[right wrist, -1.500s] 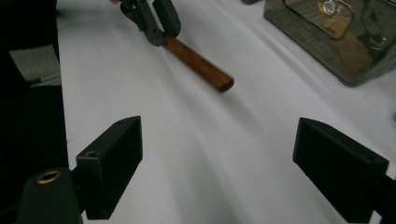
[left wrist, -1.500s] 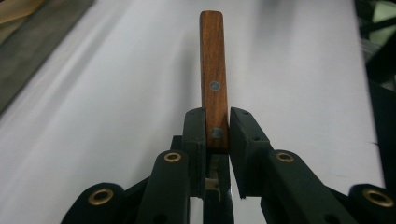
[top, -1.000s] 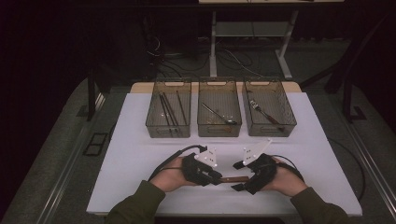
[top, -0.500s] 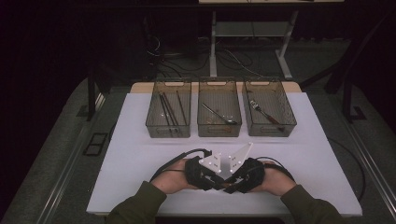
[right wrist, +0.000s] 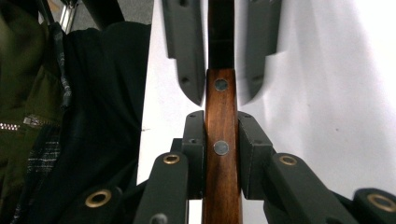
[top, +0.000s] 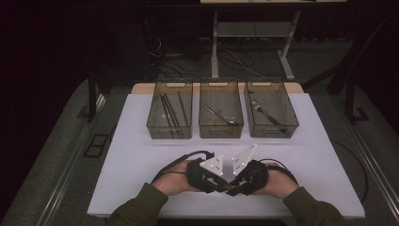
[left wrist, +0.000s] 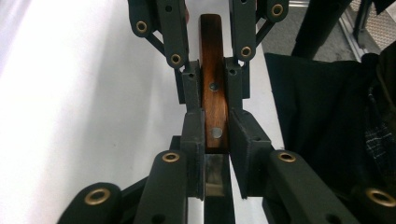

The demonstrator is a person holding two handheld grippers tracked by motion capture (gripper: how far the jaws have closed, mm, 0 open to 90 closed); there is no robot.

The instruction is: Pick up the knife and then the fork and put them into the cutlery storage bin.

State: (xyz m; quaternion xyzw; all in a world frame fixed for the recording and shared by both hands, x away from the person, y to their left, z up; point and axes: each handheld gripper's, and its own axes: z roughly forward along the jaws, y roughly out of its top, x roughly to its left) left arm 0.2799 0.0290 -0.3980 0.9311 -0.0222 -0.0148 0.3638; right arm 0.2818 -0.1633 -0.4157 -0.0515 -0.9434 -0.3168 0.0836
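A knife with a riveted brown wooden handle (left wrist: 214,56) lies lengthwise between both grippers, which meet tip to tip near the table's front edge. My right gripper (right wrist: 221,126) has just been closing and its pads now press both sides of the handle (right wrist: 221,93). My left gripper (left wrist: 215,128) has just been opening; its jaws stand slightly off the knife where handle meets blade, with the knife still between them. In the high view the left gripper (top: 221,184) and right gripper (top: 235,186) overlap under their grey plates.
Three mesh bins stand in a row at the back of the white table (top: 141,155): the left bin (top: 169,133) holds dark sticks, the middle bin (top: 221,133) a spoon, the right bin (top: 272,133) a fork. Dark clothing lies just behind the front edge.
The right gripper slid left up to the left gripper and its jaws closed onto the wooden handle. The left gripper stayed put and its jaws spread a little.
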